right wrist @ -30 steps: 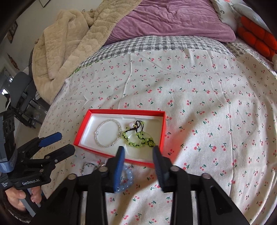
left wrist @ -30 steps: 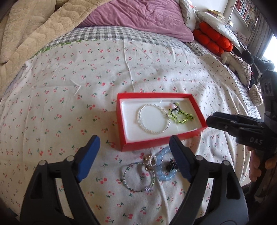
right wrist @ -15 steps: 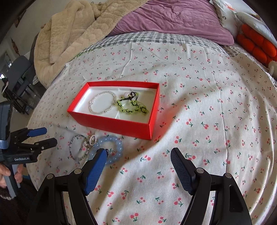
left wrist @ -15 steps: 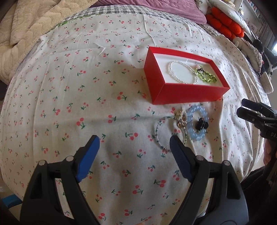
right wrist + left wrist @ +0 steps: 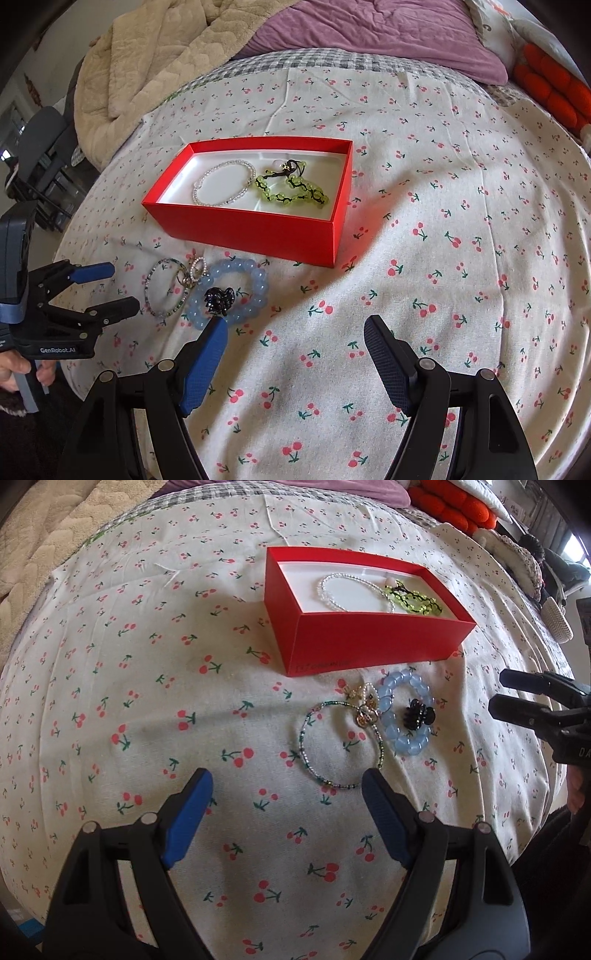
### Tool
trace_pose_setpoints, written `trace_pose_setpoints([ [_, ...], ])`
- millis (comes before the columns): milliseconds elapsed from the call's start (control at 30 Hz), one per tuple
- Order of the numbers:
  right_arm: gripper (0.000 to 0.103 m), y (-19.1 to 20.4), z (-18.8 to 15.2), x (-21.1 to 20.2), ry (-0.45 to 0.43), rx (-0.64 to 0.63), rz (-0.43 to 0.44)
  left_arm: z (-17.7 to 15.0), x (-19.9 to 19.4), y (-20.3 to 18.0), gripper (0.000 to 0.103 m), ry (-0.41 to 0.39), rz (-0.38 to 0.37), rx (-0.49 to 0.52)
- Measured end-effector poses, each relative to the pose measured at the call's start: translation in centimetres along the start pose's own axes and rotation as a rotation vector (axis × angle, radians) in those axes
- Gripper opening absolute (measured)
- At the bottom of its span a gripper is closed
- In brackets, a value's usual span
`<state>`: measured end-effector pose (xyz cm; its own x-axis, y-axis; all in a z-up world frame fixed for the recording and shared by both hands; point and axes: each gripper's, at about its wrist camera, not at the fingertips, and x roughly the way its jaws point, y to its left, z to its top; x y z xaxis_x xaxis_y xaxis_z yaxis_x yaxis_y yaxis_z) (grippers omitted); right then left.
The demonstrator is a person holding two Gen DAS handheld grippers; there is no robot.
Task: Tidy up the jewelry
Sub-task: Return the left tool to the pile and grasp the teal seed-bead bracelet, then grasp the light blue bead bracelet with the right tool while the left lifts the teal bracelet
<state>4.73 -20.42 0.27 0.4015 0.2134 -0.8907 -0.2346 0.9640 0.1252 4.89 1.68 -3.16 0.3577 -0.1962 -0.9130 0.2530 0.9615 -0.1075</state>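
Cherry-print bedspread (image 5: pixel 424 177), rumpled beige blanket (image 5: pixel 147 62) and purple pillow (image 5: pixel 369 26) toward headboard edge. Red box (image 5: pixel 258 229) mid-bed. Left gripper (image 5: pixel 284 786) and right gripper (image 5: pixel 295 332) both spread, empty.

Both claws have drawn back from the red box (image 5: pixel 255 229), and the right claw (image 5: pixel 295 339) has opened wider, empty.

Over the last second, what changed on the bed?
Both claws pulled back from the red box. The right claw has just been opening, nothing between its pads. The left claw stayed open and empty. The loose bracelets and the two in the box did not move.
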Motion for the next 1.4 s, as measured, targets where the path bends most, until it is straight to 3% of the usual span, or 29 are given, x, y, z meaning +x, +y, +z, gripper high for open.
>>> trace_pose_setpoints([
  [267,0.078,-0.3,0.5,1.6,0.010,0.006,0.006,0.9,1.1,-0.1,0.043,-0.005,-0.007,0.007],
  [467,0.077,0.1,1.3,2.5,-0.004,-0.013,0.015,1.4,2.0,-0.9,0.019,0.007,-0.044,0.034],
  [567,0.073,0.4,1.7,2.8,-0.012,-0.023,0.025,1.7,2.4,-1.3,0.004,0.012,-0.033,0.043],
  [800,0.039,1.3,2.4,4.1,0.015,-0.061,0.057,2.3,2.0,-1.5,0.003,-0.003,-0.029,0.044],
  [900,0.033,1.5,2.5,4.7,0.035,-0.068,0.069,2.4,1.4,-1.1,0.003,-0.013,-0.037,0.032],
  [1400,0.021,3.1,3.0,7.3,0.077,-0.161,0.028,2.3,0.1,-0.1,0.003,-0.029,-0.045,0.002],
])
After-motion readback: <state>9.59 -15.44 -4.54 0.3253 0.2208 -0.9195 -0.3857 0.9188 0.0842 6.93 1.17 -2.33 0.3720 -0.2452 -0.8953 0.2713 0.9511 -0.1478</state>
